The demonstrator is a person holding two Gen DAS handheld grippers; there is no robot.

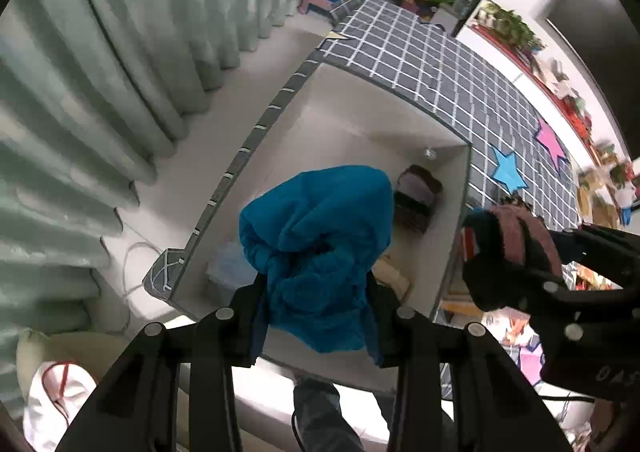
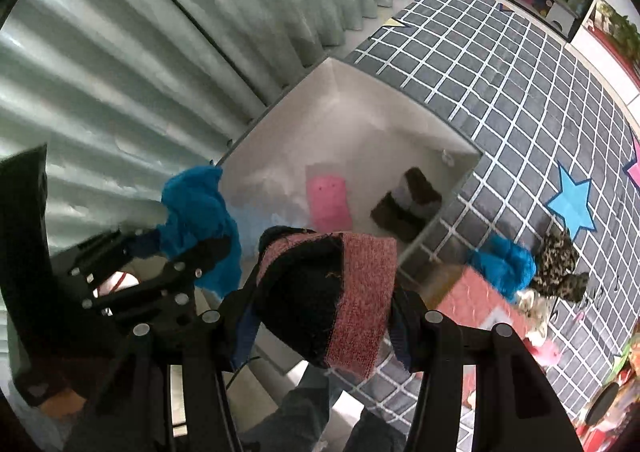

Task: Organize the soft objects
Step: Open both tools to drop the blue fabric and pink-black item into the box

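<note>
Left wrist view — left gripper pointing down, fingers clamping blue cloth; right gripper clamping red-black cloth.

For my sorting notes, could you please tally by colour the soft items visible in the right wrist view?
Blue: 2, one in the left gripper, one on the checked cloth
Red and black: 1, in the right gripper
Pink: 1
Brown: 1
Leopard print: 1
Total: 6

blue cloth hides bin floor
</note>
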